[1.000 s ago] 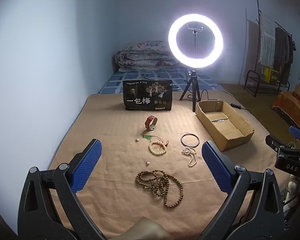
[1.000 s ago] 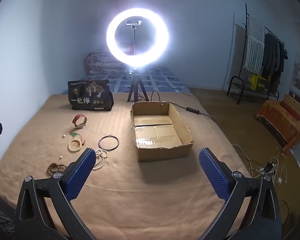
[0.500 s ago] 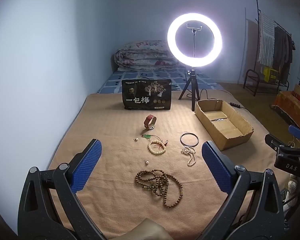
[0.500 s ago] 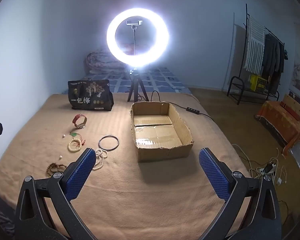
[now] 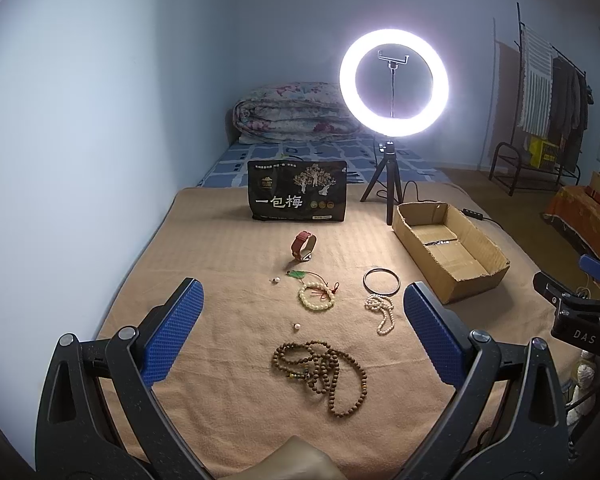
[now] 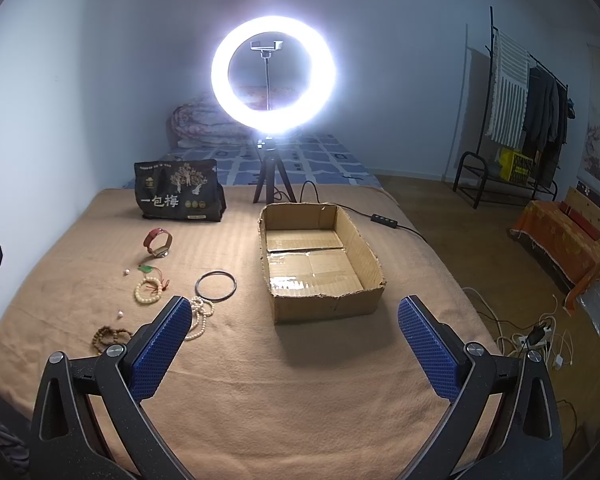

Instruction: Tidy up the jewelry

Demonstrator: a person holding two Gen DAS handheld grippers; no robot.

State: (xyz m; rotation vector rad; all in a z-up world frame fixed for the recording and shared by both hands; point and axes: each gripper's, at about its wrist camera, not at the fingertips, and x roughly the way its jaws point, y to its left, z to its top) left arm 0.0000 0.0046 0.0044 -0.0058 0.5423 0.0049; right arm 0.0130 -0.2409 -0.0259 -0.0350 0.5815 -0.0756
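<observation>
Jewelry lies scattered on a tan blanket (image 5: 228, 264): a brown wooden bead necklace (image 5: 324, 372), a cream bead bracelet (image 5: 316, 300) with a red cord, a white pearl strand (image 5: 382, 312), a thin black bangle (image 5: 381, 281), a red strap watch (image 5: 303, 245), a green pendant (image 5: 298, 275) and two loose pearls. An open cardboard box (image 6: 320, 260) sits to their right, nothing visible in it. My left gripper (image 5: 302, 318) hovers open above the necklace. My right gripper (image 6: 294, 334) is open in front of the box, holding nothing.
A black printed bag (image 5: 297, 197) stands at the back of the blanket. A lit ring light on a tripod (image 5: 393, 84) stands behind the box. Folded bedding (image 5: 292, 114) lies by the wall. A clothes rack (image 6: 516, 120), cables and a power strip (image 6: 540, 336) are on the floor at right.
</observation>
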